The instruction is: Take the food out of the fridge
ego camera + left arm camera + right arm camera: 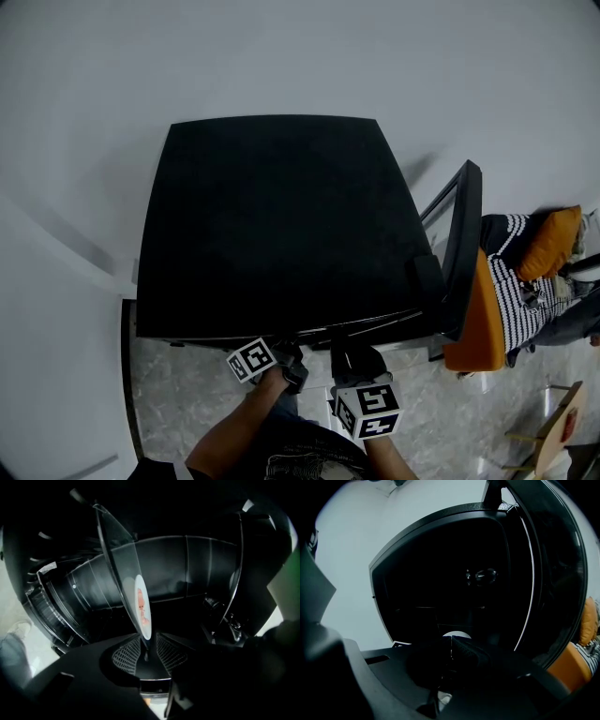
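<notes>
Two hand-held grippers reach in at the front edge of a small black box-shaped fridge. The left gripper has its jaws drawn in narrow, and the mesh pads pinch the near rim of a white round plate. Its camera is rolled over, so the plate shows edge-on and nearly upright. On the plate lies some pinkish food; what kind it is I cannot tell. The plate sits against a clear glass shelf inside the dark ribbed cavity, so the food is inside the fridge. The right gripper has its jaws pressed together with only a thin seam between them, and nothing shows in that seam. Just past its tips a pale round shape shows low in the black interior. From above, the left gripper and the right gripper sit side by side under the overhanging lid, each with its marker cube, and a person's forearm runs back from the left one. The black fridge door stands open to the right. Beyond the door are an orange chair seat, a black-and-white striped cloth and an orange cushion. The floor is grey marbled tile.
</notes>
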